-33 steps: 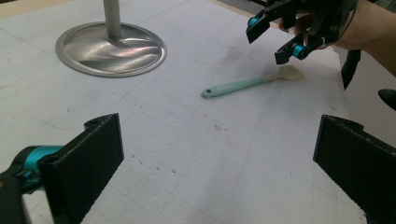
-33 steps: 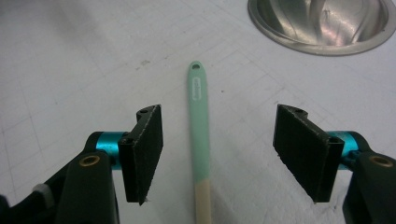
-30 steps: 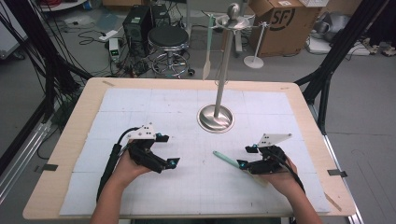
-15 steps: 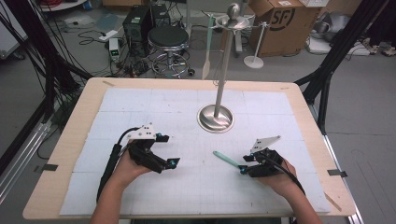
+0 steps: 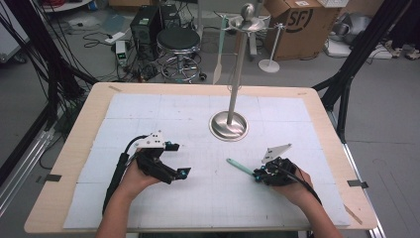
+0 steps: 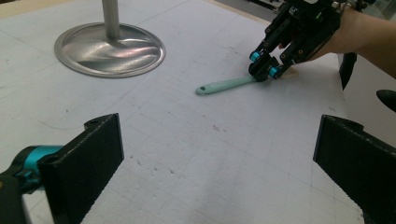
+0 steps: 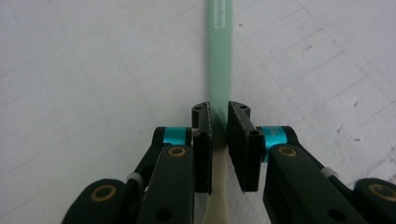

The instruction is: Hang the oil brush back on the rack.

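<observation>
Now the right hand-held gripper (image 7: pixel 219 140), jaws just closing, pinches the green spatula (image 7: pixel 219 56) lying flat on the bench (image 5: pixel 163 119), the left hand-held gripper (image 6: pixel 219 158) spread idle; next likely lifting it toward the stand (image 5: pixel 229 124).

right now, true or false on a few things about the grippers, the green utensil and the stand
1. The right gripper has its jaws around the green utensil's handle. True; they have just been closing.
2. The left gripper holds the utensil. False: its jaws stand wide apart with nothing between them.
3. The utensil hangs on the metal stand. False: it lies flat on the white mat.
4. The stand's round base rests on the mat. True.
</observation>
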Motion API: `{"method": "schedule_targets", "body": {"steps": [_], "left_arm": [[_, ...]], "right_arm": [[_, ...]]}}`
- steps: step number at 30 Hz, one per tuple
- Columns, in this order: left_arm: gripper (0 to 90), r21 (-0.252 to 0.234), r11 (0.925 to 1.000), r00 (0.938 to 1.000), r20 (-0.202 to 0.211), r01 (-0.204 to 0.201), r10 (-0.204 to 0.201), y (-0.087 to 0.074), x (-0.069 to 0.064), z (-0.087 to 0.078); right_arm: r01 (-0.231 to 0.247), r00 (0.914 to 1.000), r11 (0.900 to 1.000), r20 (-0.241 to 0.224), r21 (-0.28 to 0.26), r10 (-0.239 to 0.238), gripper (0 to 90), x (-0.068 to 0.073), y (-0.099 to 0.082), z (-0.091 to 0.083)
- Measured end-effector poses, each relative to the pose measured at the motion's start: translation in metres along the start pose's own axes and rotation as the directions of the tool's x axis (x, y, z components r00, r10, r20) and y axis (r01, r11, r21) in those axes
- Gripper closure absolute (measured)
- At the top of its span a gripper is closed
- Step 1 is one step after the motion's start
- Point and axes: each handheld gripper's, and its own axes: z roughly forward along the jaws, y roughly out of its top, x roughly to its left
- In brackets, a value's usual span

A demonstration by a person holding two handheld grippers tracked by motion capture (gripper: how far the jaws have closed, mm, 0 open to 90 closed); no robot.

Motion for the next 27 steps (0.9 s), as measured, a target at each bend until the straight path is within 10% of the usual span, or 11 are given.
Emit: {"method": "schedule_targets", "body": {"steps": [27], "left_arm": [[2.2, 0.003, 1.0, 1.0, 0.0, 0.001, -0.001, 0.0, -0.001, 0.0]], "right_arm": [[-0.016, 0.9997, 0.9903, -0.014, 0.138, 0.018, 68.7, 0.0, 0.014, -0.001]]}}
